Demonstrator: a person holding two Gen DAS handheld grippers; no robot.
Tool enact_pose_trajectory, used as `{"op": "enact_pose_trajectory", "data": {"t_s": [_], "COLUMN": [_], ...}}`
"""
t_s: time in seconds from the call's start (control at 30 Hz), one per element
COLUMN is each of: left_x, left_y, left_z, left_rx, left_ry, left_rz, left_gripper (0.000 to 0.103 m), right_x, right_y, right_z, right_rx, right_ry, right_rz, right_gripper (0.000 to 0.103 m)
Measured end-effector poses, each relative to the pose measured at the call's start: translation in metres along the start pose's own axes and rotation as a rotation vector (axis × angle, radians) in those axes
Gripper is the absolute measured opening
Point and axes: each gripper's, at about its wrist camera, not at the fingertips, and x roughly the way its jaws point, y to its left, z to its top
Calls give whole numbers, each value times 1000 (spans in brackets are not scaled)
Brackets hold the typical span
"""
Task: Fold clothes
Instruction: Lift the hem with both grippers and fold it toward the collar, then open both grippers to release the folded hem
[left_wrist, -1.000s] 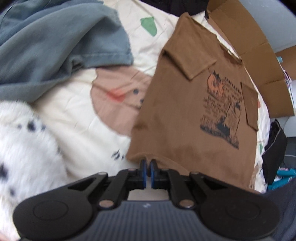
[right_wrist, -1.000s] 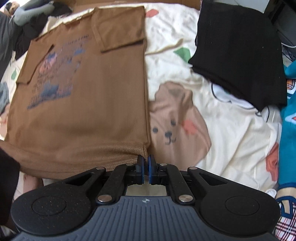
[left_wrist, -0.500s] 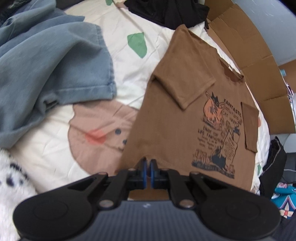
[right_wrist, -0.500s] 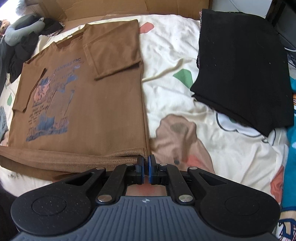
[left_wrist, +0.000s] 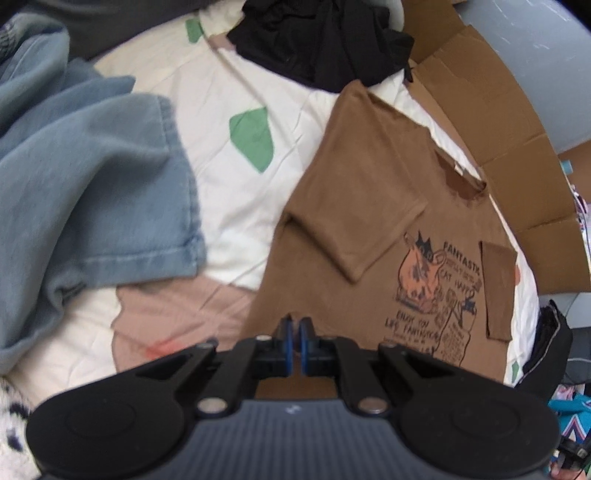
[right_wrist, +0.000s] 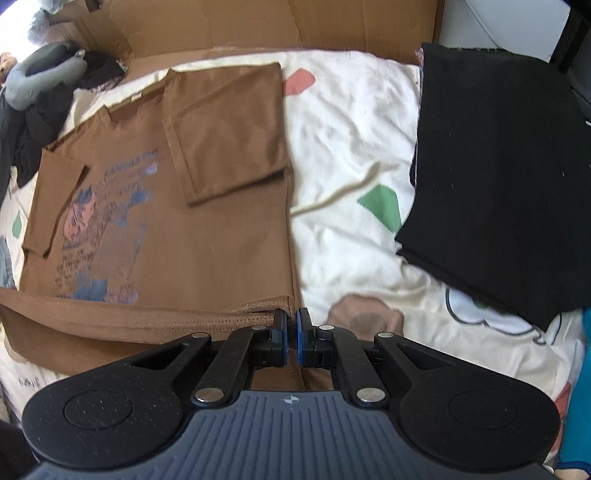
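Two grippers each pinch a bottom corner of the brown T-shirt (right_wrist: 207, 236). Right up close, the left gripper (left_wrist: 294, 325) is squeezed shut on the hem at one side, and the right gripper (right_wrist: 290, 321) is squeezed shut on the hem at the other. That hem is lifted and curled toward the picture on the chest. Farther off, both sleeves lie folded in, flat on the bed sheet (right_wrist: 351, 147). This shirt looks soft, light and floppy, so corners are good places to hold. Beyond sits a folded black cloth (right_wrist: 495, 166).
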Motion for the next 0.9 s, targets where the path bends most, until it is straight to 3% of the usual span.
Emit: {"op": "enact_pose_trajectory", "data": {"t_s": [0.3, 0.6, 0.7, 0.73, 0.8, 0.9], "left_x": [9, 12, 10, 9, 3, -6], "left_y": [2, 4, 5, 5, 5, 3], "left_z": [22, 38, 41, 42, 42, 43], "left_rx": [-71, -91, -89, -89, -75, -50], "left_ry": [-53, -62, -59, -57, -55, -59], "left_rz": [-12, 25, 42, 47, 42, 25], "left_gripper": [4, 4, 10, 13, 13, 14], "right_x": [12, 19, 8, 2, -15, -42], "right_y": [-4, 3, 8, 10, 16, 26], "right_z": [31, 52, 59, 62, 68, 79], "right_rx": [128, 169, 150, 138, 101, 47], "right_ry": [-26, -45, -27, -26, -30, -35], "right_rz": [36, 14, 17, 17, 3, -16], "right_gripper": [2, 6, 7, 8, 23, 25]}}
